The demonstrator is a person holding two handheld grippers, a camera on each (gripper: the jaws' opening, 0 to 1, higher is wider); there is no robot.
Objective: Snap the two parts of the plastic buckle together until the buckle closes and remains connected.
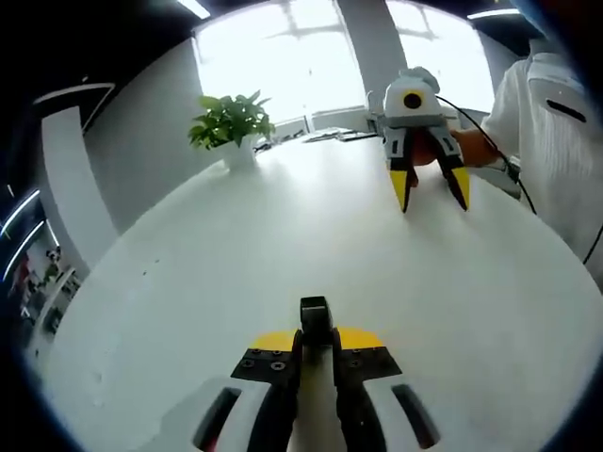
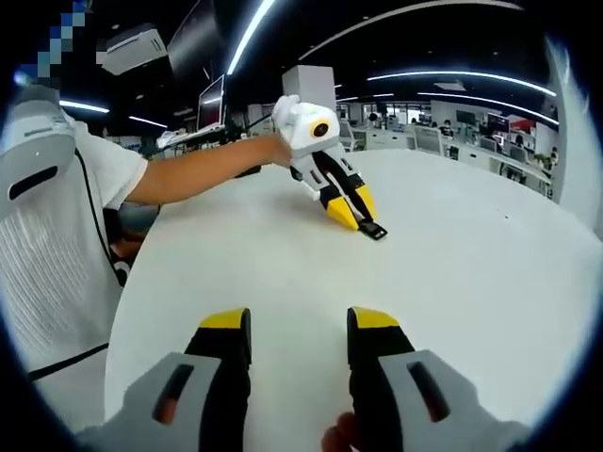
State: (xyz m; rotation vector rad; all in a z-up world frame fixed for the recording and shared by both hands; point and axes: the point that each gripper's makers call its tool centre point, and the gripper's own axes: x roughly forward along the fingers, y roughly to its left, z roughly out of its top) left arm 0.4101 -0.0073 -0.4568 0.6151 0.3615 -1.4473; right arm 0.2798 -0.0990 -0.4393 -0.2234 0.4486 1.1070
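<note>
A small black buckle part (image 1: pixel 315 311) sticks out from between the yellow tips of my left gripper (image 1: pixel 316 333), which is shut on it just above the white table (image 1: pixel 236 282). In the right gripper view that same left gripper (image 2: pixel 353 215) slants down to the tabletop (image 2: pixel 452 245), with the black buckle part (image 2: pixel 373 229) at its tip touching or nearly touching the surface. My right gripper (image 2: pixel 297 331) stands open, nothing between its fingers. From the left gripper view it hangs open (image 1: pixel 430 193) over the far side of the table.
A potted green plant (image 1: pixel 231 122) stands at the table's far edge before bright windows. A person in a white shirt (image 1: pixel 556 132) stands at the right edge, an arm (image 2: pixel 198 174) reaching over the table. Office desks and a monitor (image 2: pixel 212 102) lie behind.
</note>
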